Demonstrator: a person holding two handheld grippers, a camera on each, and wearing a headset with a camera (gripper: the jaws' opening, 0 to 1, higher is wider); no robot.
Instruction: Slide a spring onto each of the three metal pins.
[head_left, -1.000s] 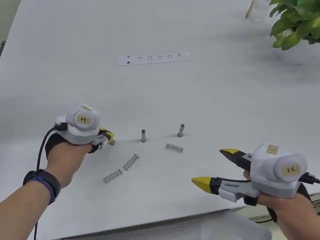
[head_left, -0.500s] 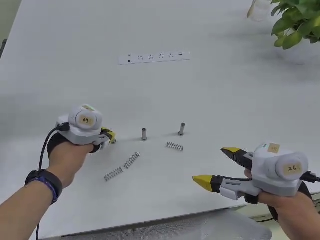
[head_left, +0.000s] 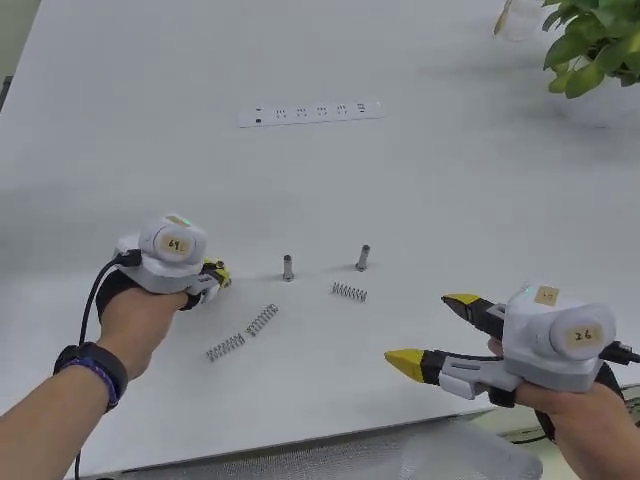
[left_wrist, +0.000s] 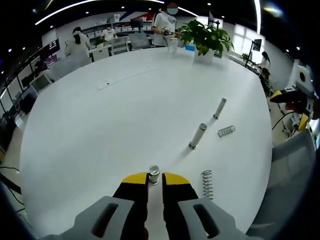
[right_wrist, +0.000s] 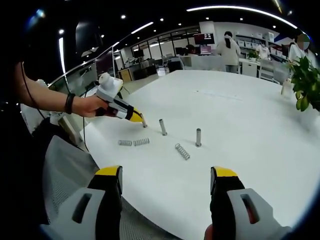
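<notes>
Nearest, the right gripper (head_left: 432, 335) hangs empty, fingers wide apart. On the counter (head_left: 400, 180) lie the left spring (head_left: 225, 348), middle spring (head_left: 262, 320) and right spring (head_left: 349, 292), none threaded. Beyond, the left gripper (head_left: 215, 272) has its fingers closed on the left pin (left_wrist: 154, 173); the middle pin (head_left: 288, 267) and right pin (head_left: 363, 259) stand free. Next, I'd guess, the right gripper fetches a spring.

Bright, even light from overhead washes the white surface (head_left: 420, 180) in the head view, sharp throughout, with only a faint soft shadow beside each pin (head_left: 288, 267). Both gripper views are fisheye pictures: the surface bulges into a curve, the ceiling light strips (right_wrist: 235, 6) bend into glaring white arcs, and the far room looks dim and soft toward the edges.
</notes>
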